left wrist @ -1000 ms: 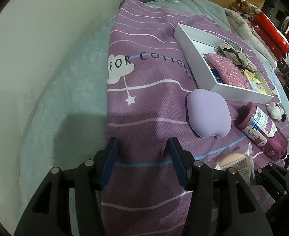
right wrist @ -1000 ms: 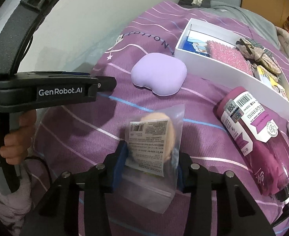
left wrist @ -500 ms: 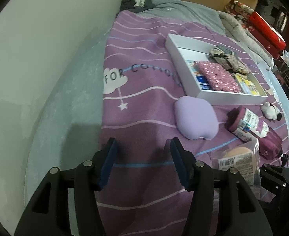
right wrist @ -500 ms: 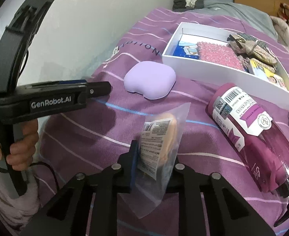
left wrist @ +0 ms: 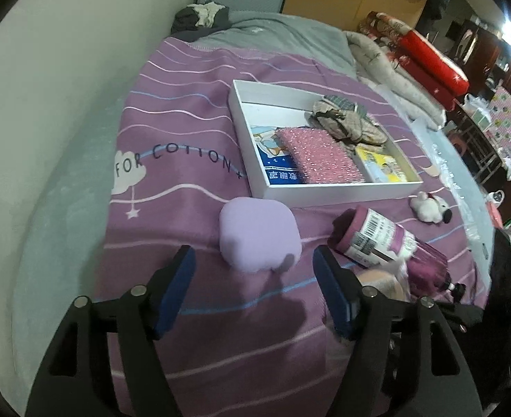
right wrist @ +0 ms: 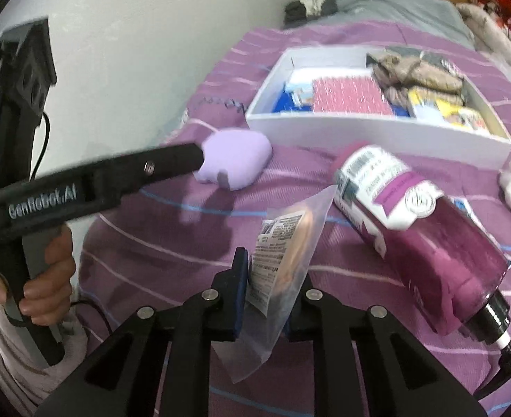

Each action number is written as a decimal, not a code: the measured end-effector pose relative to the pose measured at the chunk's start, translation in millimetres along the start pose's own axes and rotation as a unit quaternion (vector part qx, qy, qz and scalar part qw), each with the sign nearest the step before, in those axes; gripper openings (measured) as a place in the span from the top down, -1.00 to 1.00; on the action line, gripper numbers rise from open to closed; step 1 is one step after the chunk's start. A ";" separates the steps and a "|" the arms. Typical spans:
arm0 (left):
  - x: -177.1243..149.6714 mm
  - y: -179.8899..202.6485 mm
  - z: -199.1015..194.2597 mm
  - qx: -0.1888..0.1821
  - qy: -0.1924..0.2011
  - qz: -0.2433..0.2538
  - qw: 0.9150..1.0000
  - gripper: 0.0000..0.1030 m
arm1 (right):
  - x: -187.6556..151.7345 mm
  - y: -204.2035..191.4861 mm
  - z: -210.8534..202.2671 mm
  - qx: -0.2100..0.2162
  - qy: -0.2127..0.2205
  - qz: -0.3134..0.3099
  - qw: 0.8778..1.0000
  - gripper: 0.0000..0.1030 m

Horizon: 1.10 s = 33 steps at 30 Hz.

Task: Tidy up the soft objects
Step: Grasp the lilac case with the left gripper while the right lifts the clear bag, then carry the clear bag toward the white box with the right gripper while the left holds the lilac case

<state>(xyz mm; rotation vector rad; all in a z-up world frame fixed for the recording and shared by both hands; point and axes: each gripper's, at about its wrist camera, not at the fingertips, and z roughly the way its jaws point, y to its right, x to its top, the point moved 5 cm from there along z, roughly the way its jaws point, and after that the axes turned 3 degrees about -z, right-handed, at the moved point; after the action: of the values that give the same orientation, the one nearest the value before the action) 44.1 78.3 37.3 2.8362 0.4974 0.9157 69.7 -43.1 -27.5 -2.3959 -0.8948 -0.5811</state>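
My right gripper is shut on a clear packet holding a beige sponge and lifts it off the purple blanket. My left gripper is open and empty, with its fingers just short of a lilac soft pad, which also shows in the right wrist view. A white tray behind the pad holds a pink sponge, folded cloths and packets. The tray also shows in the right wrist view.
A magenta pump bottle lies on its side right of the packet, also in the left wrist view. A small white plush toy lies near the tray's right corner. A wall runs along the left of the bed.
My right gripper has closed on the sponge packet and raised it. My left gripper has moved forward and right, up to the lilac pad.
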 end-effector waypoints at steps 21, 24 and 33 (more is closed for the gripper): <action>-6.4 -1.7 39.6 0.049 -0.041 -0.016 0.998 0.01 | -12.9 42.0 -28.4 0.027 0.015 0.100 0.994 0.49; -9.2 -1.2 34.9 0.050 -0.039 -0.016 0.998 0.05 | -13.4 39.8 -23.7 0.039 0.012 0.101 0.994 0.64; -16.7 3.4 25.8 0.057 -0.033 -0.003 0.998 0.06 | -11.6 36.5 -21.9 0.055 0.022 0.106 0.993 0.99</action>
<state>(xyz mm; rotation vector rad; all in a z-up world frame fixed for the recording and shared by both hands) 47.5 68.9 8.0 2.9545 0.5677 0.8133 82.3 -85.4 -28.2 -2.3317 -0.6254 -0.4880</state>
